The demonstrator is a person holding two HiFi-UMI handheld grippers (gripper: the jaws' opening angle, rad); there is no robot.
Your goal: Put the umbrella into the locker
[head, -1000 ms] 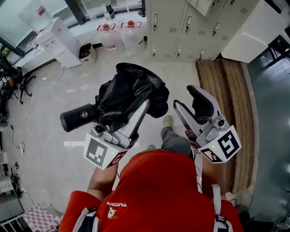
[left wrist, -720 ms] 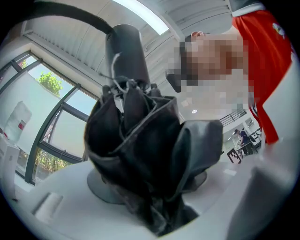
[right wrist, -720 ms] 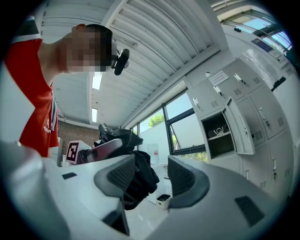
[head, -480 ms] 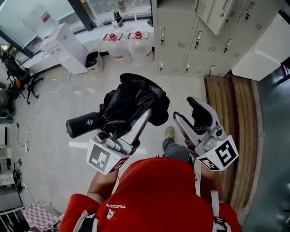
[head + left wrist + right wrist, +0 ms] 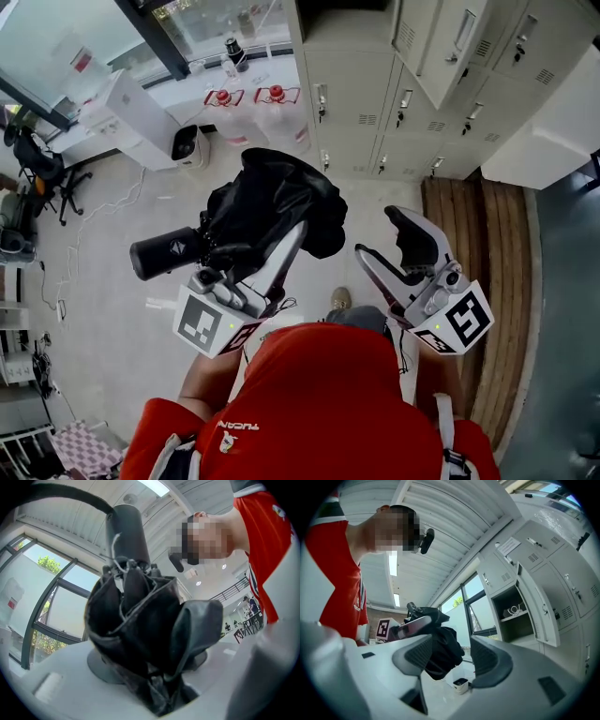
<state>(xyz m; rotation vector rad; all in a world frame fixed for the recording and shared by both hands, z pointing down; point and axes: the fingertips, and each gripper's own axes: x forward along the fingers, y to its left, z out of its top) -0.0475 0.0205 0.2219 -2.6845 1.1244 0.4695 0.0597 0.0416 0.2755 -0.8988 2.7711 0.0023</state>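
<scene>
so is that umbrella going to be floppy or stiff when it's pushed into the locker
The umbrella is probably floppy outside: its black cloth bunches loose and may snag on the locker door. The handle looks rigid and round, so it might roll if laid down. Folded short, it's likely light.

Open locker (image 5: 507, 598) — perhaps a cord (image 5: 514, 609) inside — right of black umbrella (image 5: 443, 652)
</scene>
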